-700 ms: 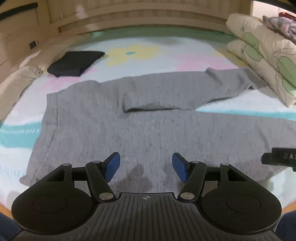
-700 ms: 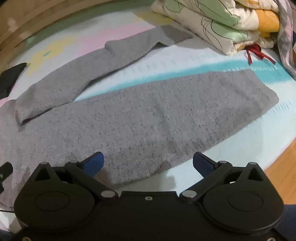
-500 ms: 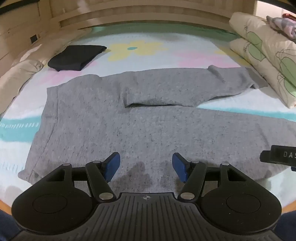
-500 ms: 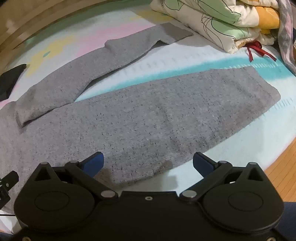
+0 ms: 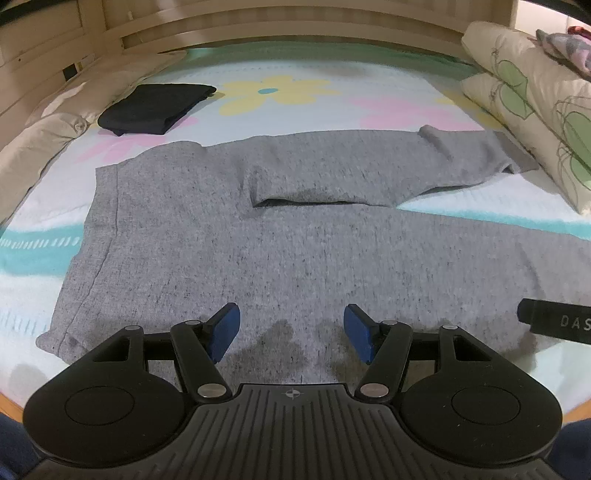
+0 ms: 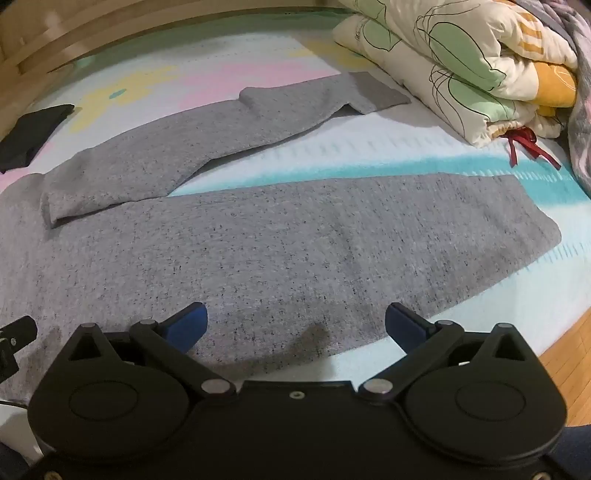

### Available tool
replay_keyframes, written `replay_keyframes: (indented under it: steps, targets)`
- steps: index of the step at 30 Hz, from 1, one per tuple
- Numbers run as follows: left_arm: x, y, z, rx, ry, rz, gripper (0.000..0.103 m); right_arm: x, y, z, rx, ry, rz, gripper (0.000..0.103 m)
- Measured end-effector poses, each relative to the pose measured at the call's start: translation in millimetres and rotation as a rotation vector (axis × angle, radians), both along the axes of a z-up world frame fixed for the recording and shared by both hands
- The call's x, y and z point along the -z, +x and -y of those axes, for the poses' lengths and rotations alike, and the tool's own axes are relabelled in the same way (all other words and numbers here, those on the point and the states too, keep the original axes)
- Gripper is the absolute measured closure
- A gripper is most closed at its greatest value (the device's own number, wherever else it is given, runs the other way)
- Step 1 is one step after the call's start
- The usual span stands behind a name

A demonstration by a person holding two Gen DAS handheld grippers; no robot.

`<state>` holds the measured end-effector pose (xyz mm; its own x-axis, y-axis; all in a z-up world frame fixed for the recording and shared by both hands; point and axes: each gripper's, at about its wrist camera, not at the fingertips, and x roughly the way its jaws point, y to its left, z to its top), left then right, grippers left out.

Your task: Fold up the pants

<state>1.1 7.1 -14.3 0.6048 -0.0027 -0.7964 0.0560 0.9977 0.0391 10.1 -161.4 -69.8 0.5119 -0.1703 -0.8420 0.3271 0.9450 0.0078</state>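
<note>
Grey pants lie spread flat on the bed, waistband at the left, both legs running to the right. The far leg angles away toward the pillows and has a small fold near its cuff. The near leg lies along the bed's front edge. My left gripper hovers open above the seat area near the front hem, nothing between its blue pads. My right gripper hangs open, jaws wide, over the near leg's front edge. The right gripper's tip shows at the left view's right side.
A folded black garment lies at the far left of the bed. Stacked floral quilts with a red ribbon sit at the right. A wooden headboard runs behind. Wooden floor shows past the bed's front edge.
Both views have pulled back and up a little, so more of the pants and bed shows. Both grippers stay open and the pants have not moved.
</note>
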Motion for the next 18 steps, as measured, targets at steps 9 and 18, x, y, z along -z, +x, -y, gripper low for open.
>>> replay_keyframes:
  steps: [9,18]
  targets:
    - [0.9,-0.8,-0.1,0.003,-0.003,-0.004,0.042,-0.2,-0.7,1.8,0.009,0.012,0.002,0.001]
    - [1.6,-1.1,0.4,0.004,-0.009,-0.011,0.042,0.9,0.0,-0.2,0.002,0.007,-0.001,0.001]
